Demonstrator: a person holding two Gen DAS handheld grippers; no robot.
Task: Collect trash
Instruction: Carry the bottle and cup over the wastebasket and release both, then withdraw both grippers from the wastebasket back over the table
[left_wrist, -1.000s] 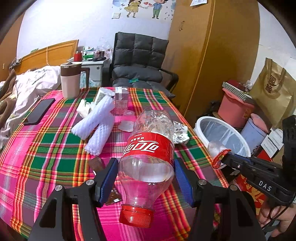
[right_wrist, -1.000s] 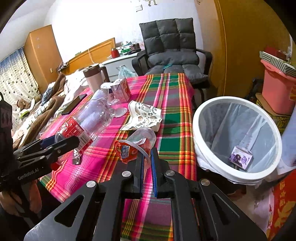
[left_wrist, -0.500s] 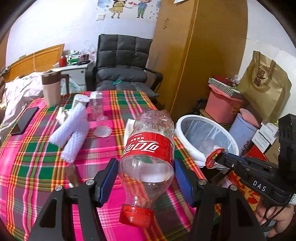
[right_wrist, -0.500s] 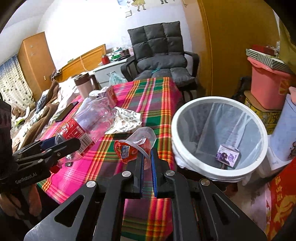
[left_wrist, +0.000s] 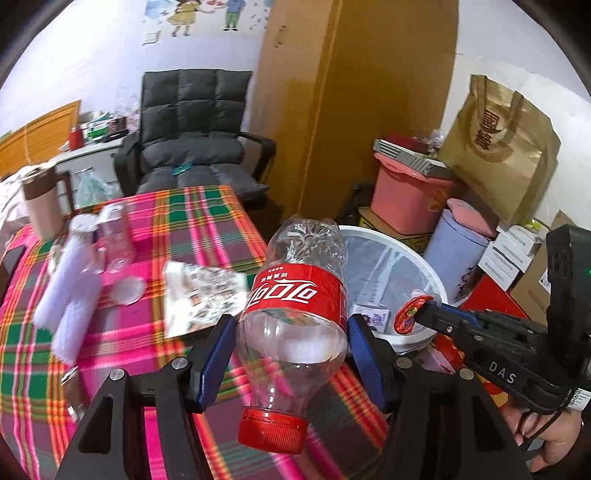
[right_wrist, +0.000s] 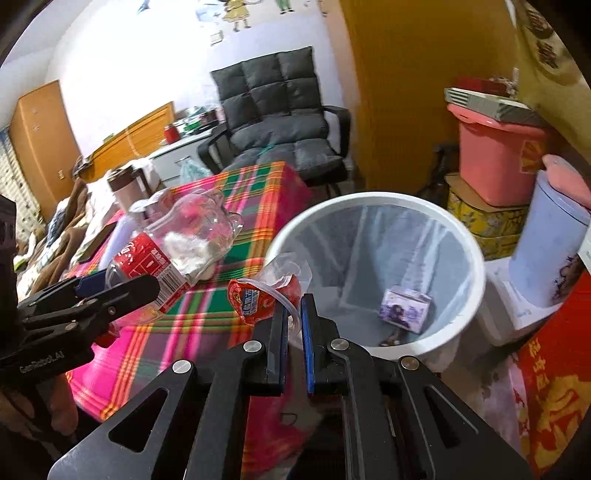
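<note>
The empty cola bottle (left_wrist: 295, 325) is clamped across its belly between the blue pads of the left tongs (left_wrist: 291, 354), red cap toward the camera and base pointing at the white bin (left_wrist: 428, 273); a second ago the same bottle hung over the middle of the plaid tabletop (left_wrist: 33, 354), and now it sits at the tabletop's edge with the bin's rim showing just behind it. The right tongs (right_wrist: 293, 325) are pinched nearly shut on the clear lip of a small red snack cup (right_wrist: 262, 295), which has travelled from above the cloth to just beside the bin's near rim (right_wrist: 369, 197), not quite over the opening. Both pieces of trash have therefore swung toward the bin together, so the carry looks almost finished and the drop is what remains, probably the cup first since it is closer. Inside the liner a small purple carton (right_wrist: 404, 310) already lies at the bottom. Still on the tabletop are a printed wrapper (left_wrist: 199, 295), white foam sleeves (left_wrist: 70, 302), a round plastic lid (left_wrist: 127, 290) and a mug (left_wrist: 38, 203), so more trips seem likely.
</note>
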